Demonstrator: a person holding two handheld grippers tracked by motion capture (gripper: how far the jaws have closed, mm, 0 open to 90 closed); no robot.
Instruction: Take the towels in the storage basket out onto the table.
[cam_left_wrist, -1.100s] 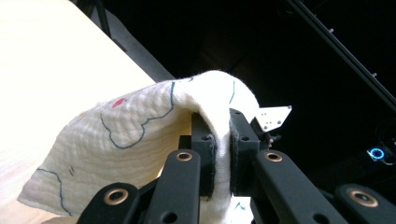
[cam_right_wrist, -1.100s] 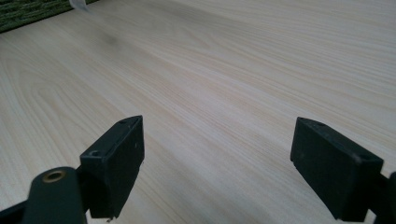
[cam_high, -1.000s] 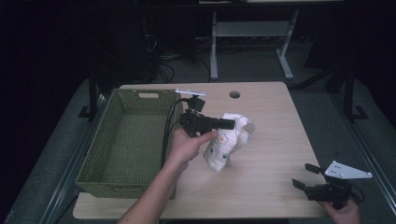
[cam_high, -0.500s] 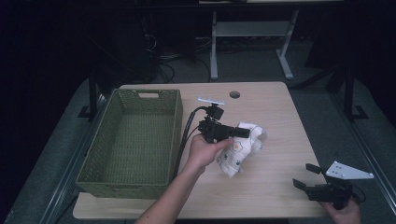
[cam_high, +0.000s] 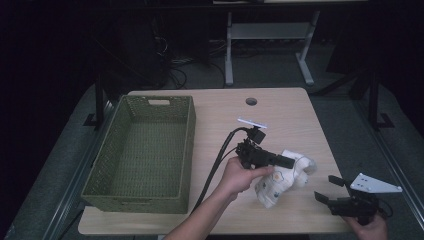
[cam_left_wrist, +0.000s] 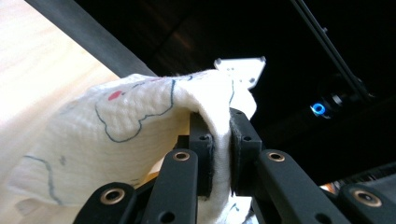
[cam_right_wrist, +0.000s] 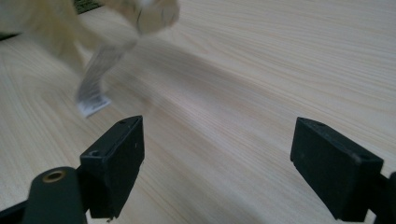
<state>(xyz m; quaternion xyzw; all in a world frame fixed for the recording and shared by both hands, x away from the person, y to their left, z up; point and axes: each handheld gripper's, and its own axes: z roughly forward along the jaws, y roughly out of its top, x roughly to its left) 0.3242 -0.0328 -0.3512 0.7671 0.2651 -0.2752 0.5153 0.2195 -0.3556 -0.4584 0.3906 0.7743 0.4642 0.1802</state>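
Now a white cloth is pinched by the left gripper; held thinly, it could slip. At four o'clock the right gripper is kept open.

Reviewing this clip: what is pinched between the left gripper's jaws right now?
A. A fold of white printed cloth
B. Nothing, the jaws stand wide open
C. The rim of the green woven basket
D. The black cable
A: in the left gripper view the left gripper has its pads pressed on a fold of the white printed cloth.
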